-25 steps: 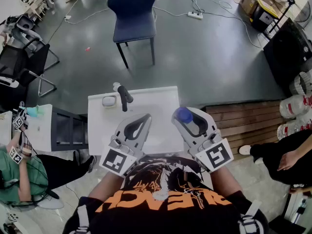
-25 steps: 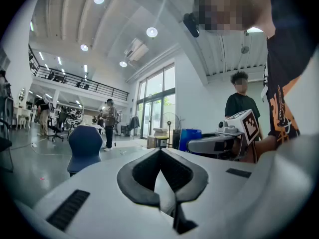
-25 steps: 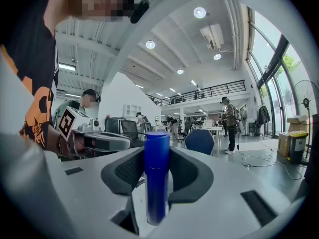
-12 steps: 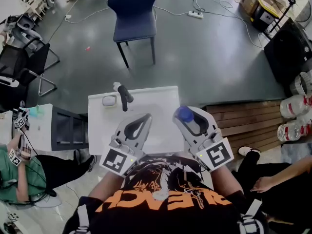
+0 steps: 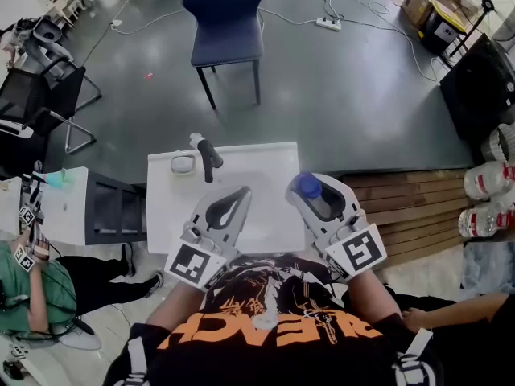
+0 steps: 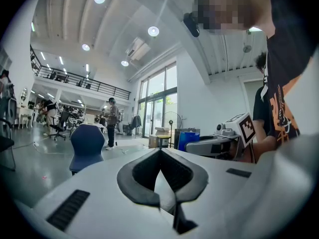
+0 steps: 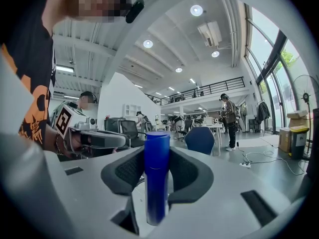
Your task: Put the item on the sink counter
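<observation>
My right gripper (image 5: 312, 185) is shut on a blue cylindrical bottle (image 5: 305, 187), held upright over the right part of the white sink counter (image 5: 265, 161). In the right gripper view the blue bottle (image 7: 156, 178) stands between the dark pads (image 7: 192, 176) of that gripper (image 7: 157, 153). My left gripper (image 5: 237, 193) hovers over the counter's near middle, shut with nothing in it. The left gripper view shows its tips (image 6: 160, 151) meeting, with an empty loop behind them. A dark faucet (image 5: 207, 158) stands at the counter's far left.
A small white dish (image 5: 183, 165) lies beside the faucet. A blue chair (image 5: 227, 30) stands on the floor beyond the counter. Wooden boards (image 5: 410, 207) and water jugs (image 5: 485, 185) are at the right. At the left are a white table (image 5: 68, 207) and a seated person (image 5: 24, 292).
Both grippers stay nearly where they were, the right still holding the bottle. The person at the right has drawn back, mostly out of view.
</observation>
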Tool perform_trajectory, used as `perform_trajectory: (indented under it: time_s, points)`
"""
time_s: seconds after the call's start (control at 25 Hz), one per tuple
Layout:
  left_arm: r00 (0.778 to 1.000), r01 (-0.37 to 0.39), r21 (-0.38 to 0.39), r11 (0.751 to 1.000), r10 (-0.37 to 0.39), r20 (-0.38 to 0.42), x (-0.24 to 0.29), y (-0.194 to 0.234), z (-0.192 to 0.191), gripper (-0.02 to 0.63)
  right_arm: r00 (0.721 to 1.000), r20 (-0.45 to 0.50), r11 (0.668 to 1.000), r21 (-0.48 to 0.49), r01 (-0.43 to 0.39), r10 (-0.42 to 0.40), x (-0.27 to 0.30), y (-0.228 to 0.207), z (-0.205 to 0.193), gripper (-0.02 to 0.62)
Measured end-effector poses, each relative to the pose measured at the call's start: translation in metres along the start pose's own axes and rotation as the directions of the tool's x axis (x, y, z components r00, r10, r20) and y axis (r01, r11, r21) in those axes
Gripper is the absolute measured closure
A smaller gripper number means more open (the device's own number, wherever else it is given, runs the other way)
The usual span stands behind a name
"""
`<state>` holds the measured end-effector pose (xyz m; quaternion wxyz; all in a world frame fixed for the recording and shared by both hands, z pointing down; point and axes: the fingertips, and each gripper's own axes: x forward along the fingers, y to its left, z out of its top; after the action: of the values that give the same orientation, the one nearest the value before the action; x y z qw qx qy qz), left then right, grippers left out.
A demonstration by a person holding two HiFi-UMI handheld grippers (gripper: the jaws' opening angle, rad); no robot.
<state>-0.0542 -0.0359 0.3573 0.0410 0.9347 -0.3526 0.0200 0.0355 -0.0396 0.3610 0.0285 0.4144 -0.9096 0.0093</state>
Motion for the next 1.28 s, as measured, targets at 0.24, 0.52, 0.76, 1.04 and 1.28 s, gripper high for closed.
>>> perform_trajectory:
  time_s: [0.24,0.52,0.76,1.04,1.28]
  points:
    - [1.0,-0.018,0.006,1.0,0.018,-0.011,-0.004,0.011,-0.006,0.591,1.0,-0.007,1.0,0.0,-0.002,0.002,0.012,-0.003,-0.008,0.431]
    - [0.999,-0.038,0.007,0.999,0.039,-0.023,-0.002,0.019,-0.009,0.591,1.0,-0.019,1.0,0.005,-0.008,0.008,0.021,-0.012,-0.016,0.431]
    - [0.998,-0.059,0.005,0.998,0.059,-0.035,0.001,0.031,-0.016,0.591,0.999,-0.05,1.0,0.01,-0.003,0.003,0.031,-0.021,-0.03,0.431]
    - [0.995,-0.074,-0.008,0.997,0.074,-0.063,0.007,0.04,-0.035,0.591,0.995,-0.097,1.0,0.015,0.012,-0.011,0.041,-0.031,-0.052,0.431]
    - [0.993,-0.08,-0.015,0.997,0.079,-0.084,0.014,0.048,-0.044,0.591,0.991,-0.132,1.0,0.017,0.021,-0.019,0.051,-0.041,-0.073,0.431]
